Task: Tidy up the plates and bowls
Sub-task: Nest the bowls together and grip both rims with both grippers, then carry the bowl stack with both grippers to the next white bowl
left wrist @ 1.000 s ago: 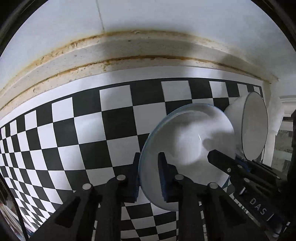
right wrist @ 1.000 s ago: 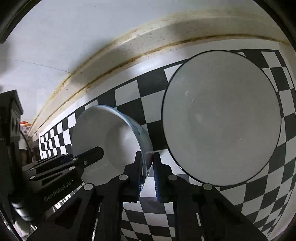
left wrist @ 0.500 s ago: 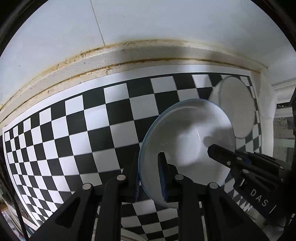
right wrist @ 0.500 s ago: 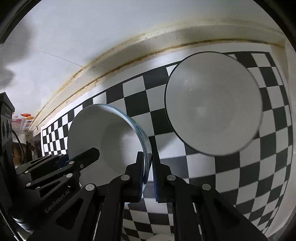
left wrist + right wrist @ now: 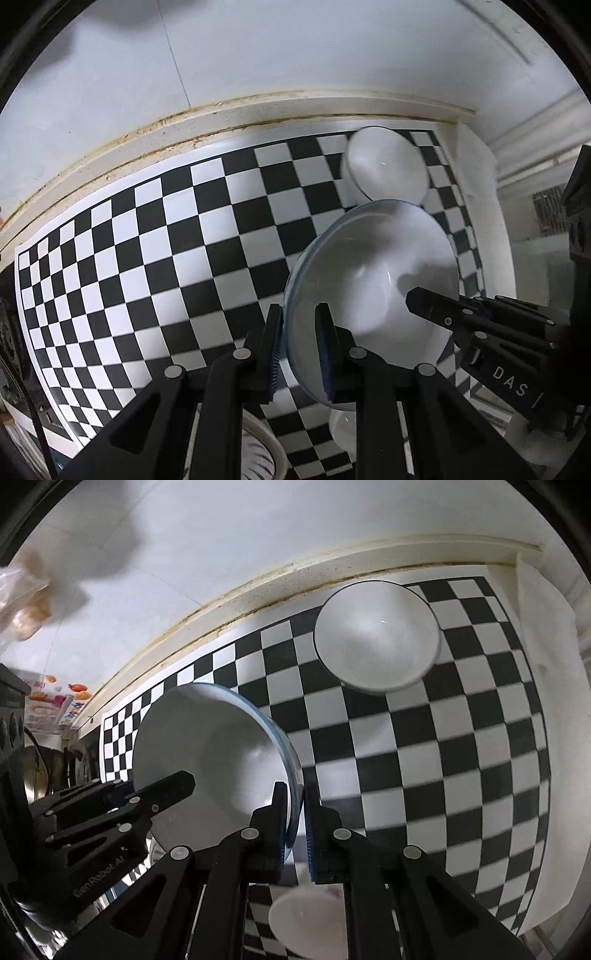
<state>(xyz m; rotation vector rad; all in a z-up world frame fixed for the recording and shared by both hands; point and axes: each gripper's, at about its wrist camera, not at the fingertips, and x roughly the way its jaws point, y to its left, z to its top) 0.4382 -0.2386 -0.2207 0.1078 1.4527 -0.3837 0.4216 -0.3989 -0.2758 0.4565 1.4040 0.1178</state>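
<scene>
Black-and-white checkered matting [image 5: 155, 258] covers the counter, bordered at the far side by a stained cream ledge [image 5: 221, 118] under a pale wall. One blue-rimmed white bowl [image 5: 373, 291] is held tilted above the matting by both claws at once. The left gripper [image 5: 298, 354] is clenched on the bowl's near left rim, one pad outside and one inside; the right gripper [image 5: 294, 830] is clamped on the opposite rim, seen edge-on from the right wrist [image 5: 221, 760]. Nothing is seen inside this bowl.

A second white bowl with a thin dark rim [image 5: 376, 635] rests on the matting at the far right, well apart from the held one, and also appears empty [image 5: 386, 166]. A third small white bowl [image 5: 306, 919] is partly seen at the near edge below the right gripper, its contents hidden. A striped-rimmed dish [image 5: 258, 446] is partly visible at the near edge below the left gripper. White folded cloth [image 5: 546, 709] lies along the right edge of the matting.
</scene>
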